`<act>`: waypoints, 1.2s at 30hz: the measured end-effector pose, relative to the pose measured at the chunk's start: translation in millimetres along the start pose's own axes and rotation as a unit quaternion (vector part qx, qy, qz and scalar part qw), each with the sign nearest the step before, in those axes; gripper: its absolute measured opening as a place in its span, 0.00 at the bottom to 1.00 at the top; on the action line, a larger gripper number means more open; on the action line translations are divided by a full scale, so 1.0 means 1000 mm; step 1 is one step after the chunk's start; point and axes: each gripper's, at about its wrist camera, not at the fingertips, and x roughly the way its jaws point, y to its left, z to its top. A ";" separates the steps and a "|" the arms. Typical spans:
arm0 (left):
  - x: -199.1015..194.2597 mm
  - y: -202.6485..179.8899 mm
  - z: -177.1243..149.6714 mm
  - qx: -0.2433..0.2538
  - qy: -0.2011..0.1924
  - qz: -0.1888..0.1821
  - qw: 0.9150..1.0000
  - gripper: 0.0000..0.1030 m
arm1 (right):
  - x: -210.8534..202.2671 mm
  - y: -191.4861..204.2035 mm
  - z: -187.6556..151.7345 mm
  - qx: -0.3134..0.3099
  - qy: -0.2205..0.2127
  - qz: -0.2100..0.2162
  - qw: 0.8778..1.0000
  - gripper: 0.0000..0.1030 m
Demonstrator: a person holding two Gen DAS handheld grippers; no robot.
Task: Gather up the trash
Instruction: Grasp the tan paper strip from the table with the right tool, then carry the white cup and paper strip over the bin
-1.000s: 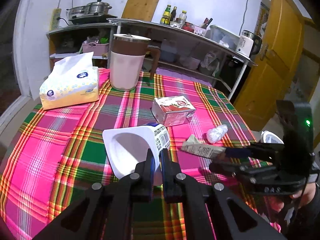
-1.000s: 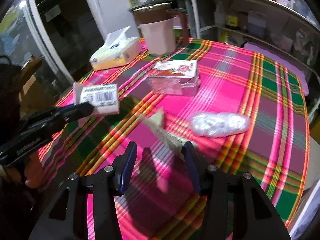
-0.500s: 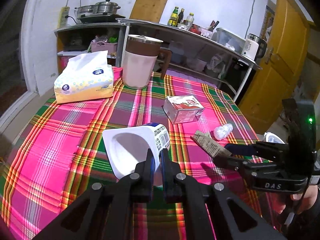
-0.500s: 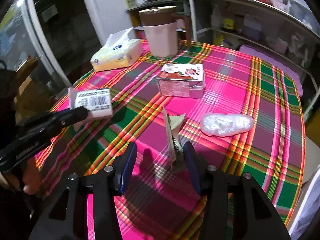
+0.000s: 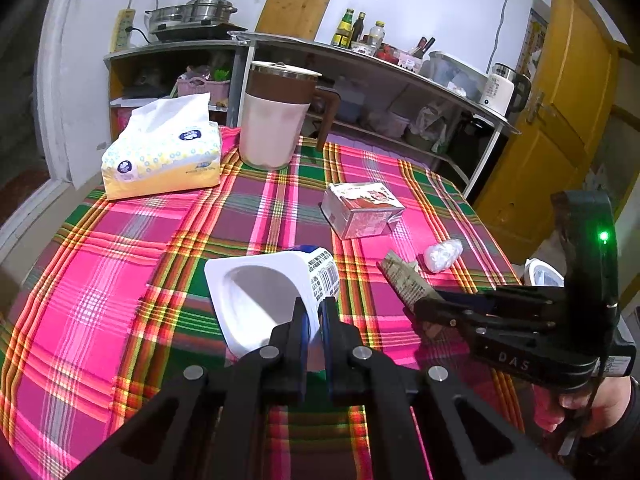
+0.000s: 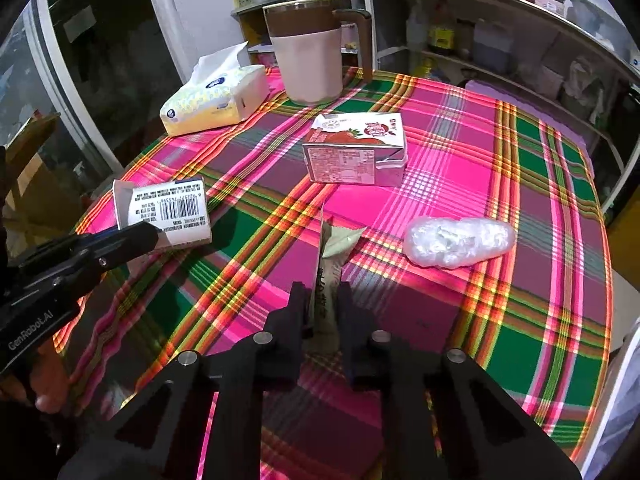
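Note:
My left gripper (image 5: 314,312) is shut on the rim of a white yoghurt cup (image 5: 264,300) with a barcode label, held above the plaid tablecloth (image 5: 120,260). The cup also shows in the right wrist view (image 6: 168,212). My right gripper (image 6: 322,300) is shut on a beige snack wrapper (image 6: 330,264), held upright above the cloth; the wrapper also shows in the left wrist view (image 5: 406,280). A strawberry milk carton (image 6: 356,152) and a crumpled clear plastic wrap (image 6: 456,240) lie on the table beyond it.
A tissue pack (image 5: 164,152) and a pink-and-brown jug (image 5: 276,120) stand at the table's far side. Shelves with kitchenware (image 5: 380,80) run behind. A white bin's rim (image 5: 542,276) shows past the table's right edge, near a yellow door (image 5: 560,120).
My right gripper has closed on the wrapper and lifted it upright off the cloth. My left gripper keeps hold of the cup and has drawn back a little.

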 end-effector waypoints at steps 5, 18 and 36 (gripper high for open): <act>-0.003 -0.007 -0.004 0.003 0.001 -0.004 1.000 0.06 | -0.011 0.001 -0.008 0.005 -0.008 0.002 1.000 0.13; -0.021 -0.042 -0.025 0.020 0.003 -0.025 0.999 0.06 | -0.052 -0.005 -0.050 0.032 -0.027 0.002 0.999 0.12; -0.049 -0.101 -0.050 0.058 0.007 -0.068 0.996 0.06 | -0.115 -0.015 -0.099 0.067 -0.070 -0.013 0.995 0.11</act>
